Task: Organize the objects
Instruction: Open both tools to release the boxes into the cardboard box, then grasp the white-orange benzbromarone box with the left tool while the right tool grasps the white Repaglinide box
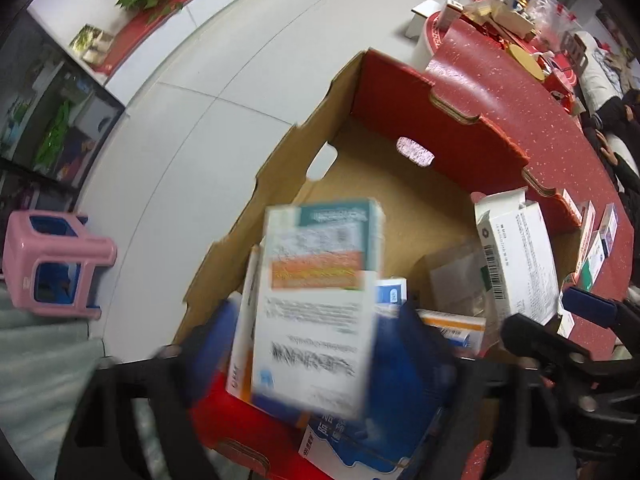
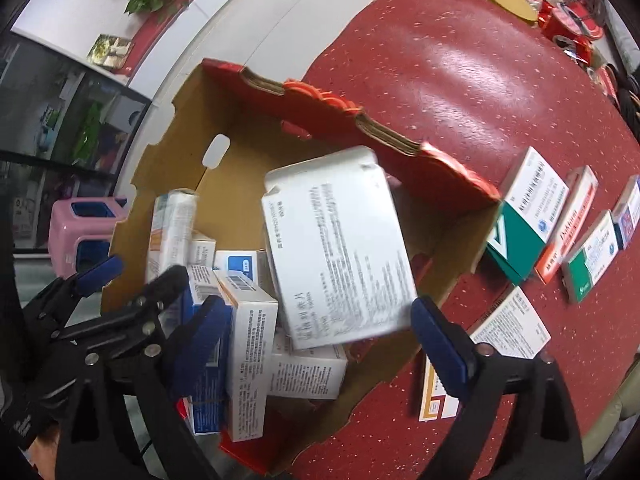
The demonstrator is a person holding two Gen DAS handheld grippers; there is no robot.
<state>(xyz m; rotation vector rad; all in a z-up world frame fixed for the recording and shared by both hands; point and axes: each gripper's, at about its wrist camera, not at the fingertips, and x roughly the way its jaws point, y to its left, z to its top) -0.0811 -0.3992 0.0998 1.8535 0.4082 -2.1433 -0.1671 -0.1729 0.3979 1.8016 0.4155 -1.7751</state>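
An open cardboard carton (image 1: 400, 76) (image 2: 320, 108), red outside, sits at the red table's (image 2: 440, 80) edge with several medicine boxes (image 2: 248, 344) piled in its near end. In the left wrist view, my left gripper (image 1: 316, 348) points down over it, jaws wide. A blurred teal, orange and white box (image 1: 316, 300) lies loose between its blue pads (image 1: 212, 344). My right gripper (image 2: 320, 344) also stands open above the carton, with a white printed box (image 2: 340, 256) between its blue pads (image 2: 440, 344), which do not press on it.
More medicine boxes (image 2: 528, 216) lie in a row on the table right of the carton, one white box (image 2: 508, 324) near my right finger. The table's far end is cluttered (image 1: 508, 12). A pink stool (image 1: 56, 256) stands on the white floor left. A person's hand (image 1: 608, 152) rests at the table's right.
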